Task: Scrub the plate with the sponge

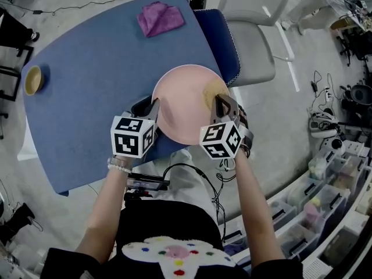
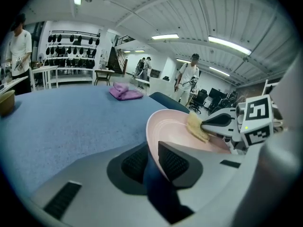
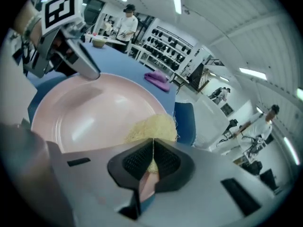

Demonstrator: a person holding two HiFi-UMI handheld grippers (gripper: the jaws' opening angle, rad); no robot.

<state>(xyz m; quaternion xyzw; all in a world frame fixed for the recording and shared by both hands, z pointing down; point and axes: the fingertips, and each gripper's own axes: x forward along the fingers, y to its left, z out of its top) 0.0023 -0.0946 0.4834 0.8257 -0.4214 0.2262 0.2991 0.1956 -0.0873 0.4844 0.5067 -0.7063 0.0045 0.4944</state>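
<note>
A pale pink plate (image 1: 183,100) is held up above the near right corner of the blue table (image 1: 87,68). My left gripper (image 1: 152,106) is shut on the plate's near left rim (image 2: 154,141). My right gripper (image 1: 222,102) is shut on a thin yellow sponge (image 1: 213,90), which lies flat against the plate's right side. In the right gripper view the sponge (image 3: 150,128) spreads out past the jaws onto the plate (image 3: 85,112). From the left gripper view the sponge (image 2: 196,126) rests on the plate's far rim under the right gripper (image 2: 204,123).
A purple cloth (image 1: 160,18) lies at the table's far edge and a small tan bowl (image 1: 33,80) at its left. A grey chair (image 1: 250,34) with a blue cushion stands beyond the plate. Storage bins (image 1: 314,214) line the floor to the right. People stand in the background.
</note>
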